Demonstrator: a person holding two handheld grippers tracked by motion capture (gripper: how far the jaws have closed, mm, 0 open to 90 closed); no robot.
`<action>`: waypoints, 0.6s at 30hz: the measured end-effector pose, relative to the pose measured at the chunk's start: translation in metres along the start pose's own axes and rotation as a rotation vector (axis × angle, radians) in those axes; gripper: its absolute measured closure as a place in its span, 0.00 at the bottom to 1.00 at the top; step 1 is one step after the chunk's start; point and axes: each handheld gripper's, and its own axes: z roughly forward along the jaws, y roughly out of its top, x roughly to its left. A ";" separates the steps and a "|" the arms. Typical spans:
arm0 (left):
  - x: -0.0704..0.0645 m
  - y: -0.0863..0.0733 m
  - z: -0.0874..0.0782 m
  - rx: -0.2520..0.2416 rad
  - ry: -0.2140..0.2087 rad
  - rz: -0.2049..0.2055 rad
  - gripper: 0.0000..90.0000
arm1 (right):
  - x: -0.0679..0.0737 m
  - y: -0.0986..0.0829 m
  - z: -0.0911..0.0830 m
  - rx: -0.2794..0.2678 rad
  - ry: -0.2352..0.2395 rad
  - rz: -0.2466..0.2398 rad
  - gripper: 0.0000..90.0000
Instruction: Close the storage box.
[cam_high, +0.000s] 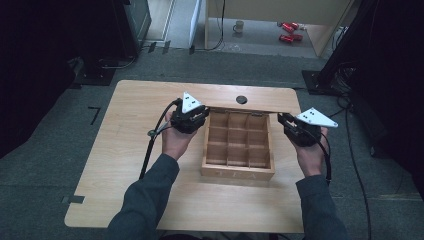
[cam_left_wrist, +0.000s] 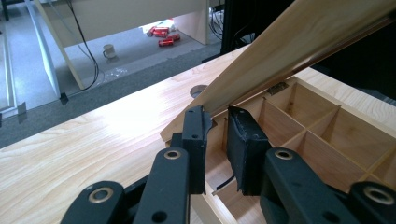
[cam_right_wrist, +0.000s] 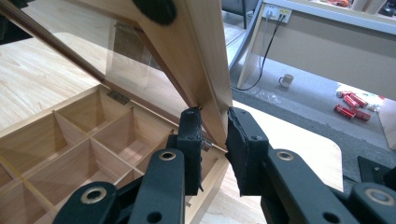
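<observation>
A wooden box (cam_high: 237, 172) with several open compartments sits mid-table. Its lid (cam_high: 250, 106) is swung up on rear hinges and appears edge-on from above. My left gripper (cam_high: 201, 115) is shut on the lid's left front corner. In the left gripper view the jaws (cam_left_wrist: 217, 114) pinch the wooden lid frame (cam_left_wrist: 299, 42) above the compartments (cam_left_wrist: 322, 135). My right gripper (cam_high: 283, 120) is shut on the right front corner. In the right gripper view that gripper (cam_right_wrist: 214, 115) clamps the lid frame (cam_right_wrist: 201, 56), whose clear pane slants over the dividers (cam_right_wrist: 93, 142).
The box rests on a light wooden table (cam_high: 130, 150) with a round black grommet (cam_high: 241, 99) behind the lid. On the floor beyond are a mug (cam_high: 239, 26), red cans (cam_high: 288, 31), desk legs and cables. Dark stands flank the table.
</observation>
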 end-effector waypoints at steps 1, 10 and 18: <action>-0.001 -0.001 -0.001 -0.003 -0.003 -0.001 0.86 | 0.002 -0.001 -0.002 -0.002 -0.005 -0.009 0.84; -0.006 -0.005 -0.008 -0.012 -0.003 0.010 0.86 | 0.006 -0.004 -0.010 -0.022 0.000 -0.003 0.82; -0.009 -0.010 -0.013 -0.015 -0.011 0.008 0.86 | 0.011 -0.008 -0.017 -0.020 -0.002 -0.022 0.82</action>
